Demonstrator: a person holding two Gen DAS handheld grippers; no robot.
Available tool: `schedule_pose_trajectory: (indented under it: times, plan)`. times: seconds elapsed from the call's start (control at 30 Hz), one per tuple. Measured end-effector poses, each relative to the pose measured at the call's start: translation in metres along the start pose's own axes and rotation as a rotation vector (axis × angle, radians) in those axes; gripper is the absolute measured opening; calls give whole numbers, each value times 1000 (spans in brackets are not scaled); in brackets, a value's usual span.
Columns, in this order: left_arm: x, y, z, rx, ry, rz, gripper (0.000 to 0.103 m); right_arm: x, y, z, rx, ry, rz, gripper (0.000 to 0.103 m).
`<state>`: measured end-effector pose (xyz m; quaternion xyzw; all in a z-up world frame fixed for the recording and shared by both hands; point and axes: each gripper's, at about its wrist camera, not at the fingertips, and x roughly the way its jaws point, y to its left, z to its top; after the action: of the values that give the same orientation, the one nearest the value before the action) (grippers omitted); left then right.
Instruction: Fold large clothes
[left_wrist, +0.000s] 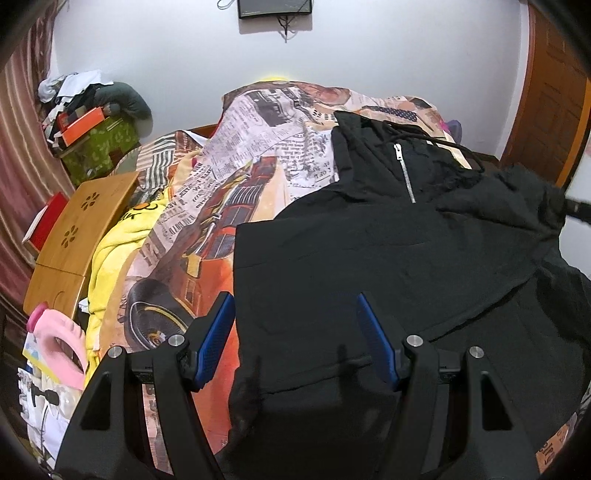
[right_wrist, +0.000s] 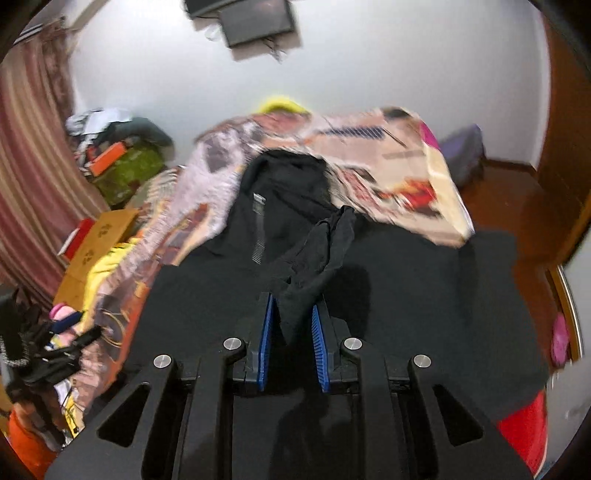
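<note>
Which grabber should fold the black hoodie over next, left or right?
Right, probably. The right gripper is already pinching a bunch of the black hoodie, while the left gripper is open over it, holding nothing.

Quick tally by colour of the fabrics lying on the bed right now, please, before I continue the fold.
Black: 1, the hoodie, a bunch of it pinched in the right gripper
Newspaper-and-car print: 1, the bedspread
Yellow: 1, the blanket at the bed's left edge
Total: 3
The left gripper is open over the hoodie's edge.

White wall (left_wrist: 369, 55), mounted dark screen (left_wrist: 275, 9); striped curtain (left_wrist: 18, 147) left; wooden door (left_wrist: 546, 110) right; reddish-brown floor (right_wrist: 517, 199).
</note>
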<state>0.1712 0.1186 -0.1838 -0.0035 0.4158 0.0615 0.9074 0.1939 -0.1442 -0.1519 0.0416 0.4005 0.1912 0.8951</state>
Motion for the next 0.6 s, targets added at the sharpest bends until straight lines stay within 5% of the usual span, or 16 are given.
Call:
schedule_pose_trajectory:
  times: [0.33, 0.6]
  plan:
    - [11, -22, 1, 22, 31, -21, 67, 10, -39, -34, 56, 104, -32, 18]
    - [13, -55, 9, 84, 31, -42, 67, -21, -54, -34, 57, 47, -48, 18]
